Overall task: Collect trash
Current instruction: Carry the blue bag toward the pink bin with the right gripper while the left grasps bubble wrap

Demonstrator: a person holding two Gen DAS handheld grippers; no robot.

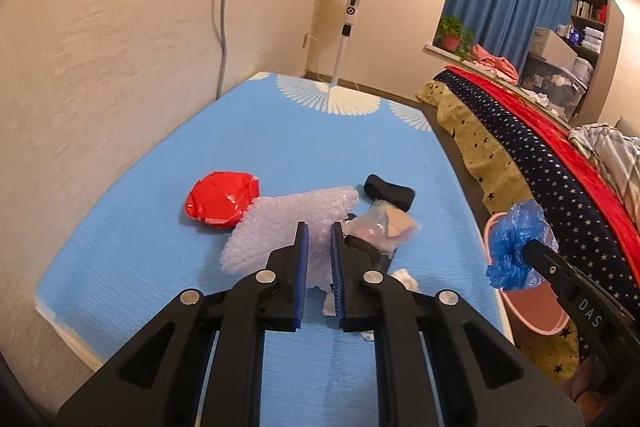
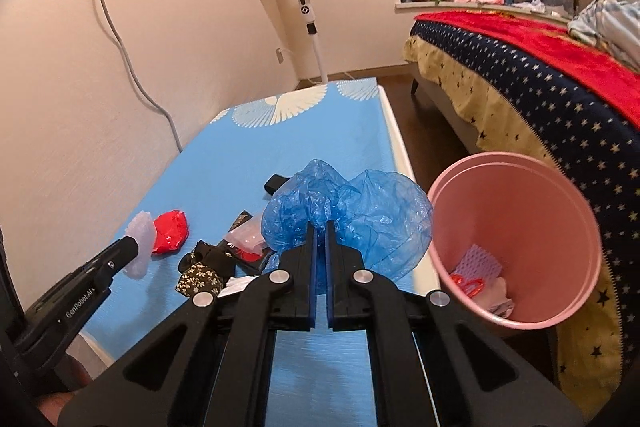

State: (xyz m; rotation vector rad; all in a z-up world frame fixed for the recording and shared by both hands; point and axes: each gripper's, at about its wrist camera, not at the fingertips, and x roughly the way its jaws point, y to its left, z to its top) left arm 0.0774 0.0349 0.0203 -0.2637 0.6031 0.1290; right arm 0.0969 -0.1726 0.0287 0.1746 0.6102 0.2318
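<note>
two tongs [image 1: 319,227] [image 2: 320,225], crumpled, axisless trash

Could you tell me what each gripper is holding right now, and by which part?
The right gripper pinches the crumpled blue plastic bag at its bunched near edge. The left gripper grips the bubble wrap by its near edge.

From my seat, the far half of the blue table [image 2: 304,147] lies open to a gripper. The near middle is crowded: bubble wrap [image 1: 288,227], red wrapper [image 1: 222,199], clear packet [image 1: 380,227] and floral cloth [image 2: 200,273] lie close together. Right of the table edge stands the pink bin [image 2: 516,203], its mouth open, with the bed [image 2: 560,99] just behind it.
</note>
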